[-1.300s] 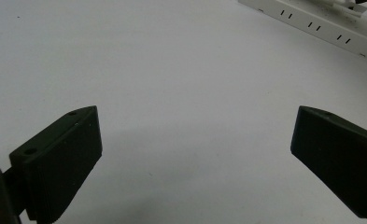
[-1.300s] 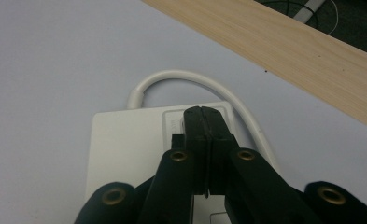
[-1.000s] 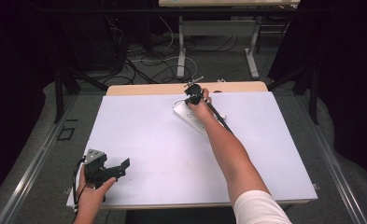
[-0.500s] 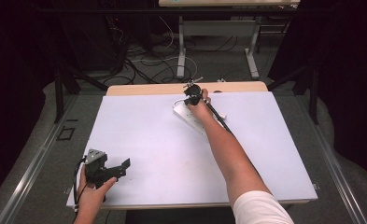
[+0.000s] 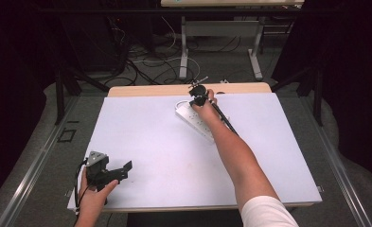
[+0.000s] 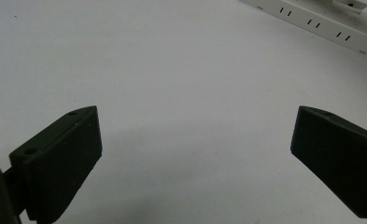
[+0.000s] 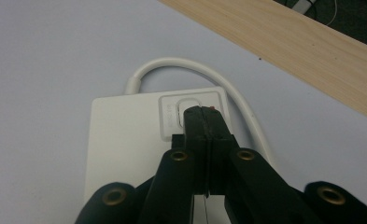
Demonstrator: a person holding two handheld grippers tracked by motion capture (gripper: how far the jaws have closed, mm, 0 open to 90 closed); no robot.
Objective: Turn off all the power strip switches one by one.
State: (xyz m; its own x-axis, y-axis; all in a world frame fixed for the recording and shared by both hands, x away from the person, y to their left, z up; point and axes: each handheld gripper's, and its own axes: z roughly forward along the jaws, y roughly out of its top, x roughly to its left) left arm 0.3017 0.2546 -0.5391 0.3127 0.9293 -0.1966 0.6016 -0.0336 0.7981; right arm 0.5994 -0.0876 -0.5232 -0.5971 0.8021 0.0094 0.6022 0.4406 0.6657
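A white power strip (image 5: 193, 118) lies at the far middle of the white table (image 5: 174, 156); part of it crosses the top right of the left gripper view (image 6: 321, 23). My right gripper (image 7: 203, 112) is shut, its joined tips resting on the strip's white rocker switch (image 7: 183, 105). The strip's white cord (image 7: 186, 65) loops off its end. In the high view the right gripper (image 5: 199, 97) sits over the strip's far end, arm stretched across the table. My left gripper (image 5: 122, 170) stands open over bare table near the front left corner, nothing between its fingers (image 6: 59, 158).
A bare wooden strip (image 5: 155, 90) runs along the table's far edge. Beyond it the floor holds cables (image 5: 146, 66) and desk legs (image 5: 183, 47). Metal rails (image 5: 32, 165) flank the table on both sides.
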